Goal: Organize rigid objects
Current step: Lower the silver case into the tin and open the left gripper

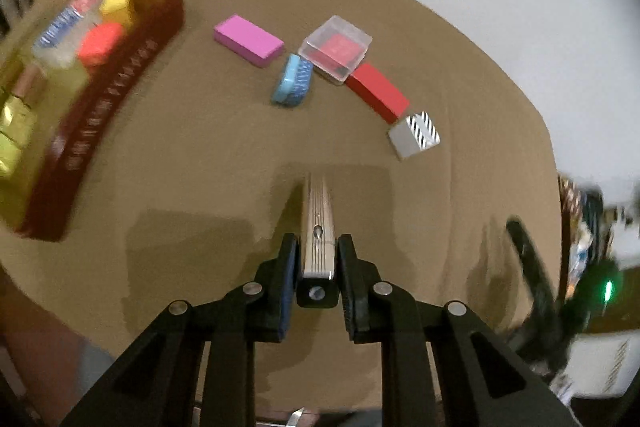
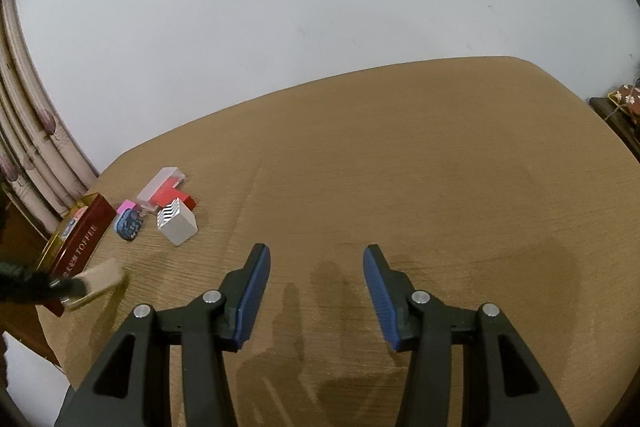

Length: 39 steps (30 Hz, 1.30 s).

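My left gripper [image 1: 318, 241] is shut on a thin, pale silver-beige flat piece [image 1: 319, 211], held edge-on above the table. The right wrist view shows the same piece [image 2: 105, 274] next to the dark red toffee tin [image 2: 82, 241]. On the table beyond the left gripper lie a pink block [image 1: 248, 41], a blue case [image 1: 294, 79], a clear box with a red insert [image 1: 336, 47], a red block [image 1: 378, 91] and a grey cube with a striped face [image 1: 414, 135]. My right gripper [image 2: 316, 253] hangs open over bare table with nothing between its fingers.
The toffee tin [image 1: 108, 107] stands at the left with its gold inside holding several small items, blurred. A white wall backs the brown table [image 2: 400, 167]. A curtain [image 2: 28, 131] hangs at the far left, and cluttered furniture stands off the table's right side.
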Available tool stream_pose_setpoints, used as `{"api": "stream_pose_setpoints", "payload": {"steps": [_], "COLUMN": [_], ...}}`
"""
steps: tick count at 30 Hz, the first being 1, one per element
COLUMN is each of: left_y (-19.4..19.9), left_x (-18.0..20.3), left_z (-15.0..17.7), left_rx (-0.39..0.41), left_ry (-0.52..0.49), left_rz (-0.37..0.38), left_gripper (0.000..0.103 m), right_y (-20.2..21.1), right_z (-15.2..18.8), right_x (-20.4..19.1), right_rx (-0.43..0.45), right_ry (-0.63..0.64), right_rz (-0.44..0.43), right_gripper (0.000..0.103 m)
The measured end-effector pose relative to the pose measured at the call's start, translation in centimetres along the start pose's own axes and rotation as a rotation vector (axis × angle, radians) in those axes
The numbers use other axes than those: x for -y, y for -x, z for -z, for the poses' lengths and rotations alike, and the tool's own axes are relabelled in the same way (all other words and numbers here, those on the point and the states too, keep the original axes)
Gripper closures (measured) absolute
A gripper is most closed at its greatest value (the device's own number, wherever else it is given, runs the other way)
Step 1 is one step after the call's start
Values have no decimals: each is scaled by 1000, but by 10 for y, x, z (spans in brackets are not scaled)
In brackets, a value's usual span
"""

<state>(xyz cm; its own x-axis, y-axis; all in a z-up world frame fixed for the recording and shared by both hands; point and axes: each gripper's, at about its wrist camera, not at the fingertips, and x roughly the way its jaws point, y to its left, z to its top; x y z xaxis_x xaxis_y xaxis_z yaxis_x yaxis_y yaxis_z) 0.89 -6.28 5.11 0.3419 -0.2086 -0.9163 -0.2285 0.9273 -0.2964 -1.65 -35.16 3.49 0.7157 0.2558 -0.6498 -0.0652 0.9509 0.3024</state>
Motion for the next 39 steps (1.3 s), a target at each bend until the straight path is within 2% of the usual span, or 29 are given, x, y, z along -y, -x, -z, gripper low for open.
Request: {"api": "stream_pose_setpoints", "payload": {"steps": [3, 10, 12, 16, 21, 25, 32, 36, 39], "left_y": [21, 82, 100, 119, 89, 67, 53, 45, 44], "left_x": [-22, -74, -94, -134, -166, -184, -218, -224, -221], "left_z": [7, -4, -13, -34, -73, -83, -87, -82, -75], "left_rx": [8, 112, 161, 191, 165, 129, 172, 147, 157], "left_ry": [-15, -23, -20, -48, -90, -123, -157, -187, -237], "left_rz": [0, -33, -73, -132, -160, -188, -268, -310, -382], "left_gripper": [86, 86, 86, 86, 86, 86, 86, 83, 80], "right_y": [-4, -12, -15, -20, -27, -33, -41, -45, -47], "right_z": [-1, 0, 0, 0, -1, -1, -2, -1, -1], "right_x": [-1, -3, -4, -7, -11, -13, -16, -21, -23], "right_rx": [-10, -38, -46, -60, -79, -96, -109, -113, -115], "right_ry": [2, 16, 19, 29, 42, 56, 75, 87, 93], "right_rz": [13, 46, 57, 75, 91, 107, 118, 126, 129], "right_gripper": [53, 53, 53, 53, 53, 53, 51, 51, 50]}}
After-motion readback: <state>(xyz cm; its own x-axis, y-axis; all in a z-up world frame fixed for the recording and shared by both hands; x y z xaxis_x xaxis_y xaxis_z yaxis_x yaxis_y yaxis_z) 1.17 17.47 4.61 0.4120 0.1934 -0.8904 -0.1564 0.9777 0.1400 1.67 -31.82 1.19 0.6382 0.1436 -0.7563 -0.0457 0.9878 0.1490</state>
